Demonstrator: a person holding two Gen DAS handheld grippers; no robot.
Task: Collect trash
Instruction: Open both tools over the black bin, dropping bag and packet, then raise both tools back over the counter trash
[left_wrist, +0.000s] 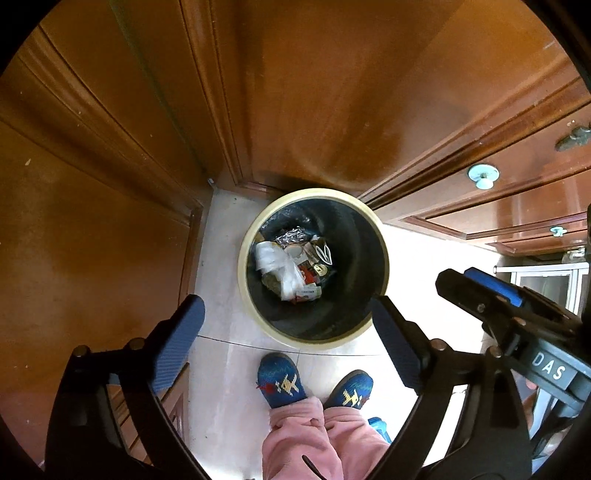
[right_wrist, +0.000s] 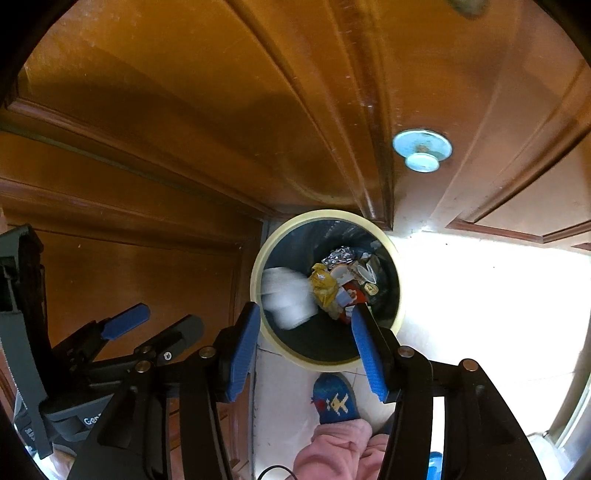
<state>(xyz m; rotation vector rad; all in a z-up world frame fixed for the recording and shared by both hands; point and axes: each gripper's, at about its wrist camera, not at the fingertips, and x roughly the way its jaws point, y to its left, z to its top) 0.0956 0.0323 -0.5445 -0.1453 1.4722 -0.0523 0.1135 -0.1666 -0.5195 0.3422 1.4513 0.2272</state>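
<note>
A round bin (left_wrist: 248, 236) with a cream rim and dark liner stands on the pale floor in a corner of wooden cabinets; it also shows in the right wrist view (right_wrist: 258, 258). Inside lies mixed trash (left_wrist: 295, 266): white plastic, foil, red and yellow wrappers. A blurred white piece (right_wrist: 286, 297) is over the bin's left side in the right wrist view. My left gripper (left_wrist: 288, 347) is open and empty above the bin's near rim. My right gripper (right_wrist: 303, 354) is open and empty over the bin; it also shows at the right of the left wrist view (left_wrist: 480, 291).
Wooden cabinet doors (left_wrist: 314, 92) close in behind and beside the bin, with pale blue knobs (right_wrist: 422, 149). The person's blue slippers (left_wrist: 280, 380) and pink trousers (left_wrist: 317, 435) stand just in front of the bin. A blue bottle cap (left_wrist: 376, 424) shows by the right foot.
</note>
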